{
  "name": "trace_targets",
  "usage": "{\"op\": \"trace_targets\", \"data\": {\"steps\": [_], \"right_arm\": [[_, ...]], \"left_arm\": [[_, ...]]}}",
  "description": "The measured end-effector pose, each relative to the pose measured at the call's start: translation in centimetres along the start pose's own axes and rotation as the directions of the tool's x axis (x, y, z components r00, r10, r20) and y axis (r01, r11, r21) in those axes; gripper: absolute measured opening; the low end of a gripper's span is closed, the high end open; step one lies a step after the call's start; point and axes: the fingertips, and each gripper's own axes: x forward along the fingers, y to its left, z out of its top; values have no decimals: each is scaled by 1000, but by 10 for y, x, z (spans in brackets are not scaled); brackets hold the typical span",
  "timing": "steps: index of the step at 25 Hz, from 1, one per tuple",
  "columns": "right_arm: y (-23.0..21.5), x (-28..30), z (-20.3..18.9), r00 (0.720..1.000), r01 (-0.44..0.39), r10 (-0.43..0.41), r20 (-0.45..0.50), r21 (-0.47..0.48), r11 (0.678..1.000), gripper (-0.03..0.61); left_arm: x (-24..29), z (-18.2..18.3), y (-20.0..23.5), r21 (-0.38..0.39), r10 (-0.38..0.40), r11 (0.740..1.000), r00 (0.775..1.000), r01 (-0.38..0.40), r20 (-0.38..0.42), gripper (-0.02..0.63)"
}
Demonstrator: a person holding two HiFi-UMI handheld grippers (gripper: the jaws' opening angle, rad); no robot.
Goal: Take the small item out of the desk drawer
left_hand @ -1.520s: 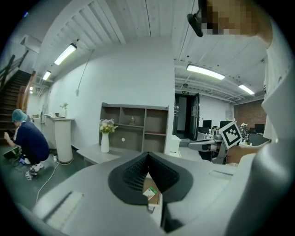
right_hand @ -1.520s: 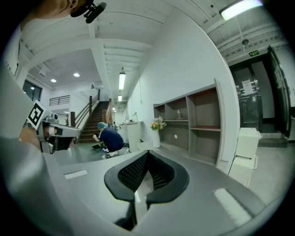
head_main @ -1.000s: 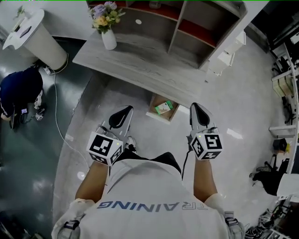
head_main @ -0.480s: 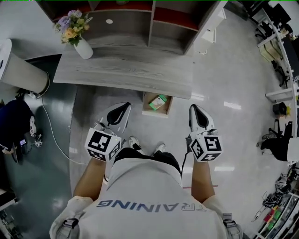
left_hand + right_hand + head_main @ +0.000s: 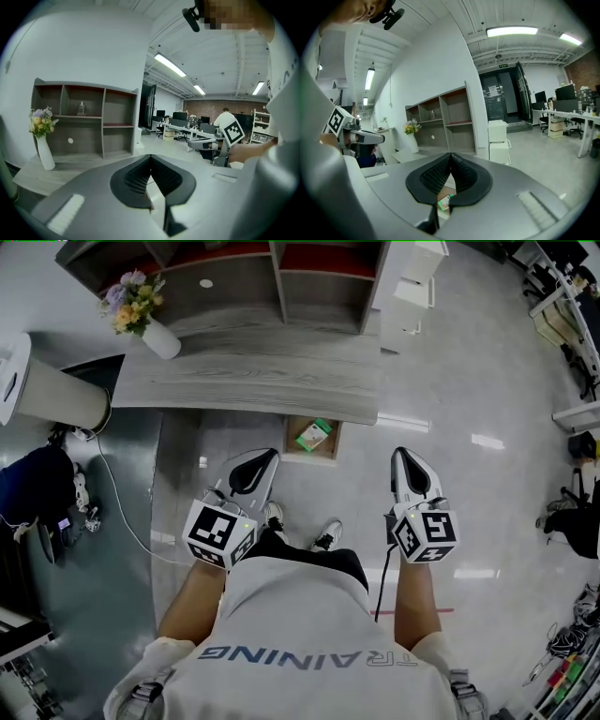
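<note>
Under the grey desk (image 5: pixel 253 385) a wooden drawer (image 5: pixel 330 444) stands pulled out over the floor. A small green and white item (image 5: pixel 314 435) lies inside it. My left gripper (image 5: pixel 265 457) hovers short of the drawer, to its left, jaws shut and empty. My right gripper (image 5: pixel 403 456) is held to the drawer's right at the same height, also shut and empty. In the right gripper view the green item (image 5: pixel 444 201) peeks out below the closed jaws (image 5: pixel 451 155). The left gripper view looks over its closed jaws (image 5: pixel 150 157) toward the desk (image 5: pixel 56 171).
A white vase of flowers (image 5: pixel 150 324) stands on the desk's left end, with a shelf unit (image 5: pixel 272 277) behind. A white bin (image 5: pixel 47 381) and a floor cable (image 5: pixel 117 512) lie at left. A white cabinet (image 5: pixel 408 287) stands at right. The person's shoes (image 5: pixel 328 535) are below the drawer.
The head view has swung, so the desk now lies squarer and higher in the picture. Both grippers sit slightly lower and farther from the drawer, still shut.
</note>
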Motion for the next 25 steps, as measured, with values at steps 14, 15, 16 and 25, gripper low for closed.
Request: {"op": "trace_targets", "data": {"steps": [14, 15, 16, 25], "right_arm": [[28, 32, -48, 990, 92, -73, -122, 157, 983, 252], [32, 38, -54, 988, 99, -76, -136, 168, 981, 278], [36, 43, -59, 986, 105, -80, -145, 177, 979, 300], [56, 73, -122, 958, 124, -30, -285, 318, 940, 379]], "left_arm": [[5, -6, 49, 11, -80, 997, 996, 80, -35, 3], [4, -9, 53, 8, -83, 996, 996, 84, -38, 3], [3, -11, 58, 5, -87, 996, 995, 87, -42, 3], [-3, -32, 77, -21, -94, 995, 992, 93, -86, 3]]}}
